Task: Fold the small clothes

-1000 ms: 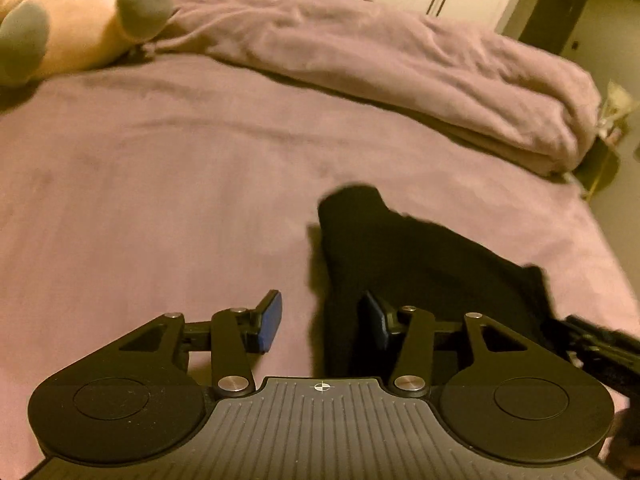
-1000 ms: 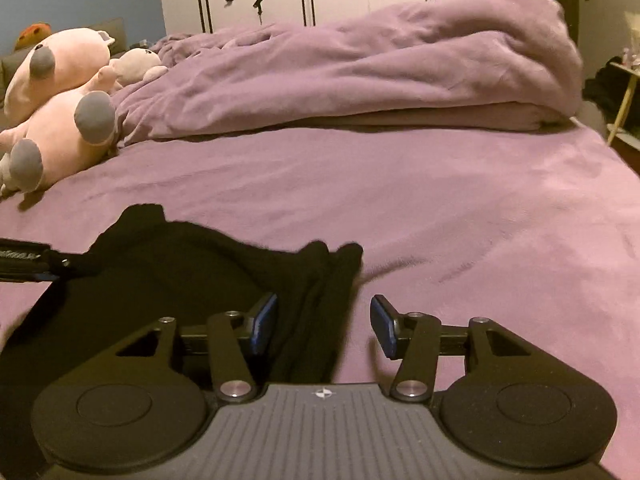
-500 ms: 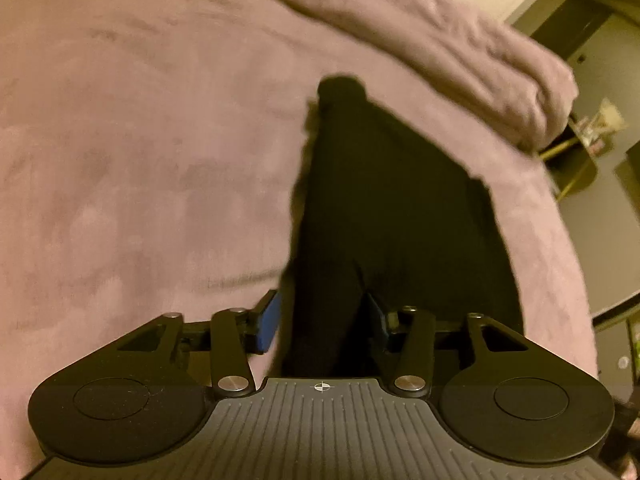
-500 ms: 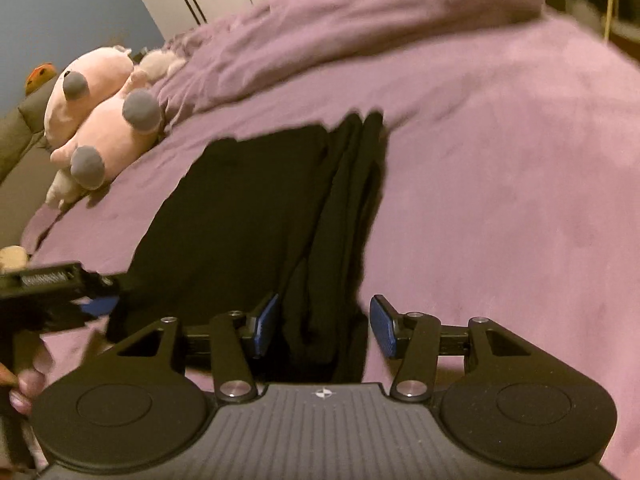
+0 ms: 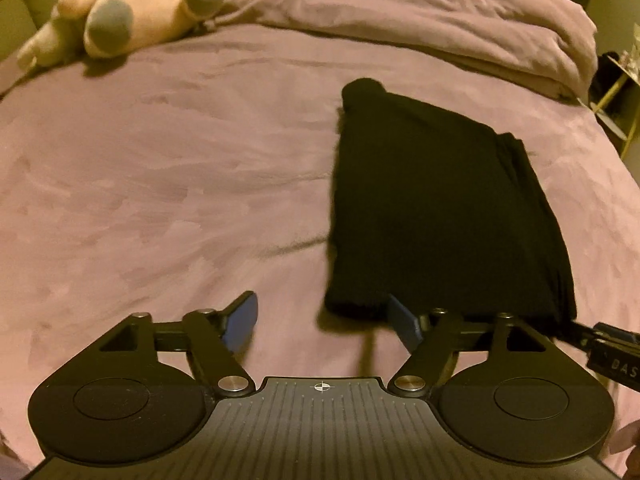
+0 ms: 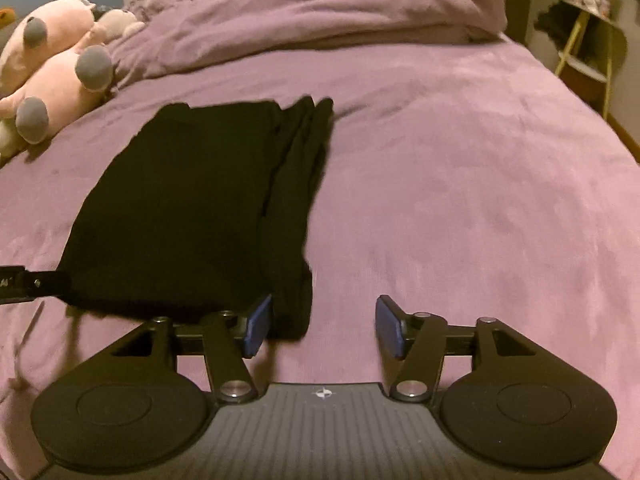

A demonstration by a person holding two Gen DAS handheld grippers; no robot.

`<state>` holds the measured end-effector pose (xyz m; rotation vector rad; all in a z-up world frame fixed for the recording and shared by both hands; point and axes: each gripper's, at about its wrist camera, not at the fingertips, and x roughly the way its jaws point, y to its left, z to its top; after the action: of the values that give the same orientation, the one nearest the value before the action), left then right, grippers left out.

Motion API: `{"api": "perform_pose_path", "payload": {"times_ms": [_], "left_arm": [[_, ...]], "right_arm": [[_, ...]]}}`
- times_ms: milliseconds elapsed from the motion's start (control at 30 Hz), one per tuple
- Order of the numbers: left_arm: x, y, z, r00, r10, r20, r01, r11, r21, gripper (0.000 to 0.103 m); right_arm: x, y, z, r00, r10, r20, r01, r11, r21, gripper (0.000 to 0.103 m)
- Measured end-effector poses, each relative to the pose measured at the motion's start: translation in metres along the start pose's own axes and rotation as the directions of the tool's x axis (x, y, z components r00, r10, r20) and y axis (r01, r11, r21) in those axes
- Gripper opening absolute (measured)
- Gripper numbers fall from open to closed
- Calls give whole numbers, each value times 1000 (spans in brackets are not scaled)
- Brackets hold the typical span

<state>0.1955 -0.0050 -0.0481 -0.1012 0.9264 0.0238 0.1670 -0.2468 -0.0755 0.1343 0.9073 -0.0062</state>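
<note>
Looks like a fold just got laid down: the black garment [image 5: 440, 208] lies flat on the purple bed [image 5: 160, 184]. The left gripper [image 5: 324, 324] and right gripper [image 6: 324, 326] are both opening at its near corners, gripping nothing. Next fold probably needs a fresh grab on one edge.

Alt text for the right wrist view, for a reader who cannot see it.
A folded black garment lies flat on a purple bed. The right tongs are opening at its near edge, pads off the cloth. A pink plush toy and a bunched purple duvet lie behind.
</note>
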Motion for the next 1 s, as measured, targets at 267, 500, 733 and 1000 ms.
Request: {"api": "perform_pose_path", "payload": {"times_ms": [267, 500, 733, 1000], "left_arm": [[-32, -10, -17, 998, 49, 47, -52, 997, 63, 92], [-45, -16, -10, 993, 82, 87, -90, 991, 99, 95], [-49, -17, -4, 995, 73, 70, -81, 990, 114, 97], [-46, -15, -3, 997, 64, 43, -68, 991, 115, 97]], "right_arm": [[-14, 2, -25, 996, 15, -87, -13, 1000, 28, 90], [-39, 19, -20, 997, 45, -61, -46, 999, -9, 99], [-48, 32, -6, 999, 27, -27, -27, 999, -19, 99], [-51, 41, 2, 1000, 3, -31, -3, 1000, -16, 99]]}}
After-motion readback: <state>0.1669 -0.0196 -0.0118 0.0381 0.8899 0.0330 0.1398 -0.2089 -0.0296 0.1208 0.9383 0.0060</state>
